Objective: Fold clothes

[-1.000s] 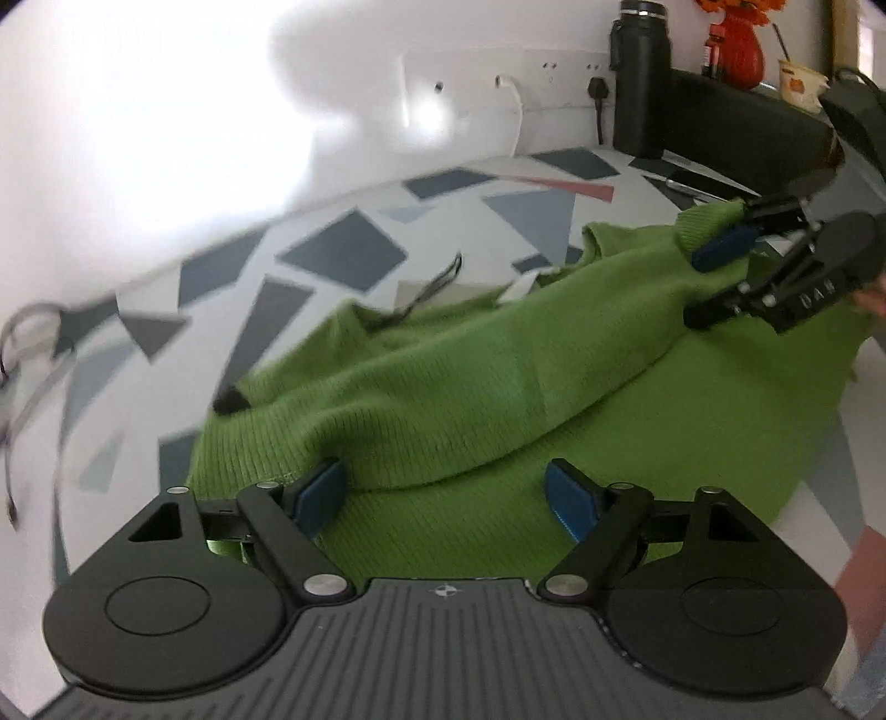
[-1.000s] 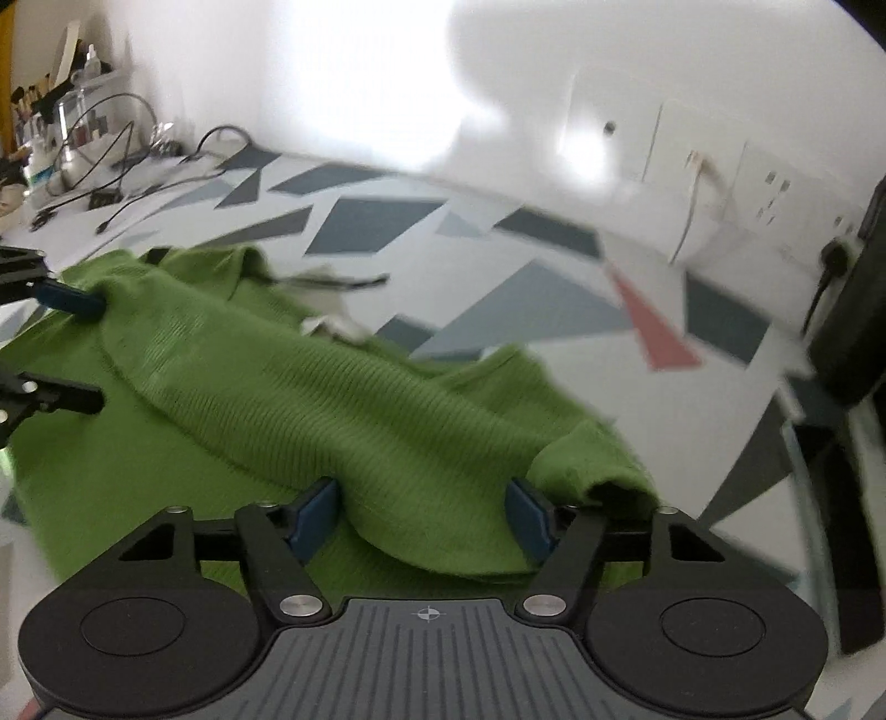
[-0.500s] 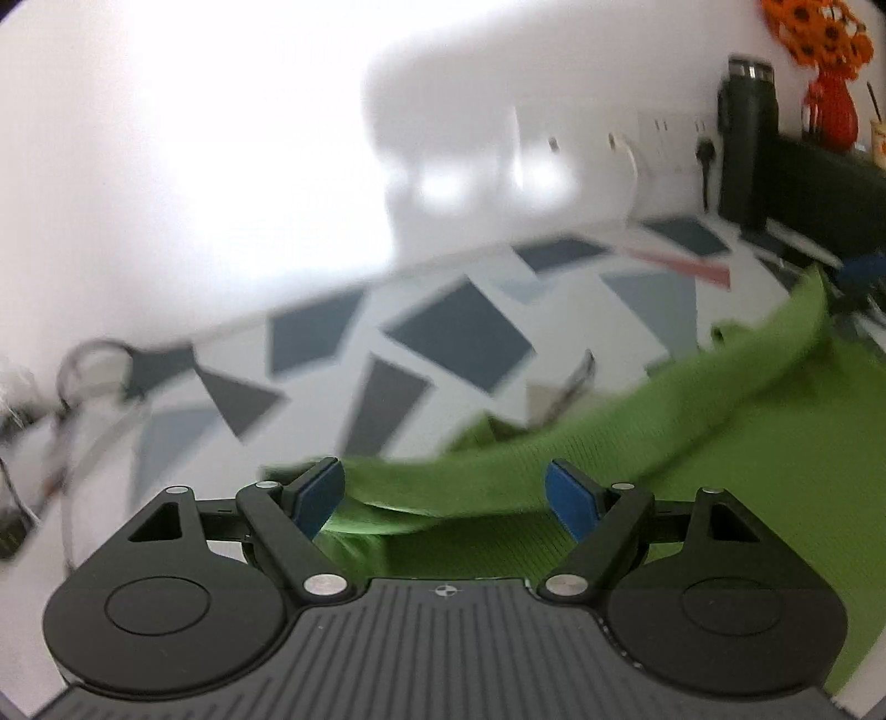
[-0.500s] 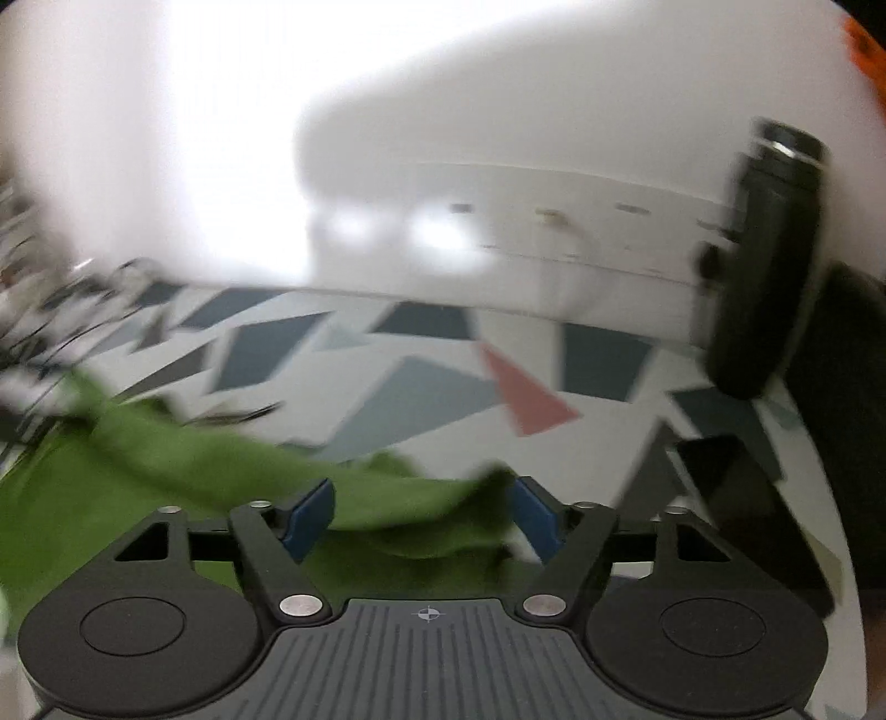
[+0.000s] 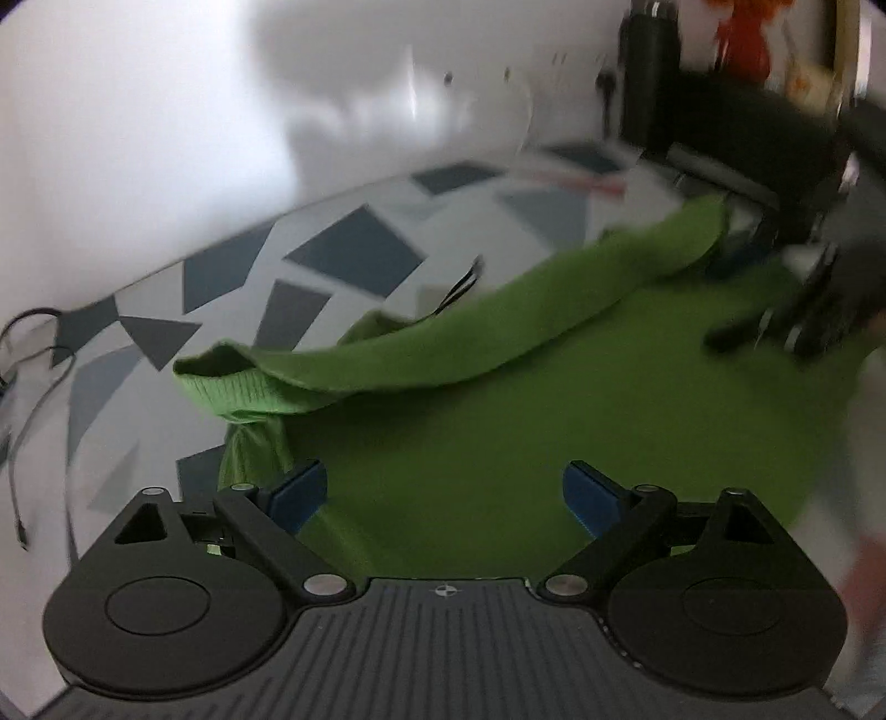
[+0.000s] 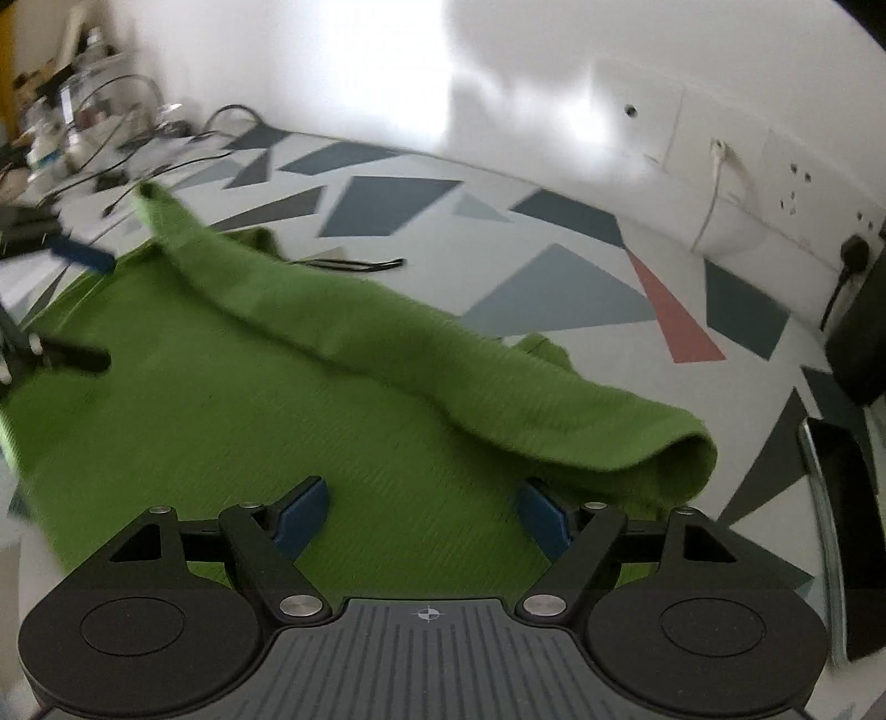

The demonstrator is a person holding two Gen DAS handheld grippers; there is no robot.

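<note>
A green knit sweater [image 5: 498, 421] lies spread on the patterned tabletop [image 5: 354, 249]. A long rolled fold of it [image 5: 443, 349] runs across the far side. In the left wrist view my left gripper [image 5: 443, 493] stands open over the near cloth, nothing between its blue pads. The right gripper [image 5: 803, 315] shows blurred at the right edge. In the right wrist view the same sweater [image 6: 249, 399] carries the fold [image 6: 498, 382] ending in a rounded cuff at the right. My right gripper [image 6: 423, 518] is open above the cloth. The left gripper [image 6: 55, 304] sits at far left, open.
A thin black cord [image 6: 354, 265] lies on the table beyond the sweater. A black bottle [image 5: 648, 72] and a red vase [image 5: 742, 44] stand at the back right. A dark phone [image 6: 841, 487] lies at the right edge, wall sockets [image 6: 797, 188] behind. Loose cables [image 6: 111, 166] clutter the far left.
Both grippers tipped up with the sweater's edge between their pads, then came back down. The fold now lies across the sweater, farther from the fingers, which are clear of it.
</note>
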